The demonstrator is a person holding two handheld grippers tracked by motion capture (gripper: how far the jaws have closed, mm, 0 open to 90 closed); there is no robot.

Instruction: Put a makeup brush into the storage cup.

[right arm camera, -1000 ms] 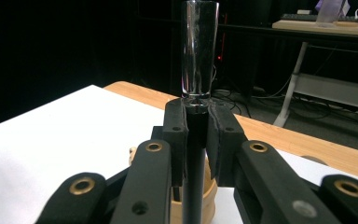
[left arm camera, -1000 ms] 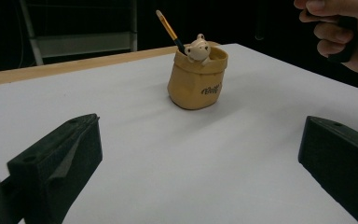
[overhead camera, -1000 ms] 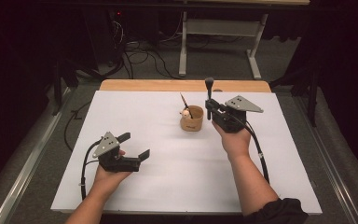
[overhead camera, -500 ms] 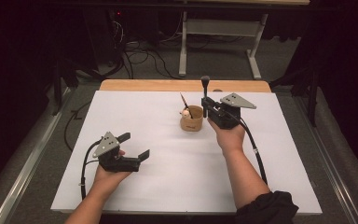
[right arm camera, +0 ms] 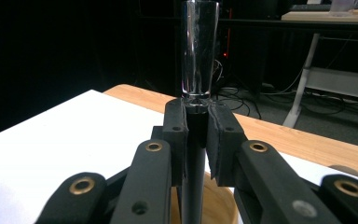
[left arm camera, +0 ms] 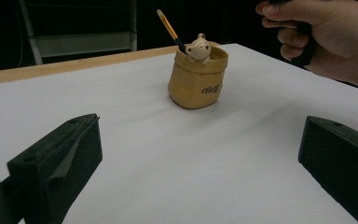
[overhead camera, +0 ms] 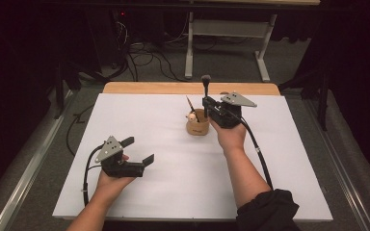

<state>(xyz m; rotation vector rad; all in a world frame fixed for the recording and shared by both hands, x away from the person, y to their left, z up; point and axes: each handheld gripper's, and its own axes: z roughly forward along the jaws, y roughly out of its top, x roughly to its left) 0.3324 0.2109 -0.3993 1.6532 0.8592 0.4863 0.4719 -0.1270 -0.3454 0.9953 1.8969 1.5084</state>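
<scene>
Now your right gripper is clamped on an upright makeup brush, held directly above the tan pouch-shaped holder, which already holds a thin brush. Your left gripper gapes wide, holding nothing, well apart from that holder.

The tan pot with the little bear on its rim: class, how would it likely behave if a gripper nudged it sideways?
The tan pot looks squat and broad-based, so it would probably slide rather than tip. The slanted brush inside might rattle or shift.
</scene>
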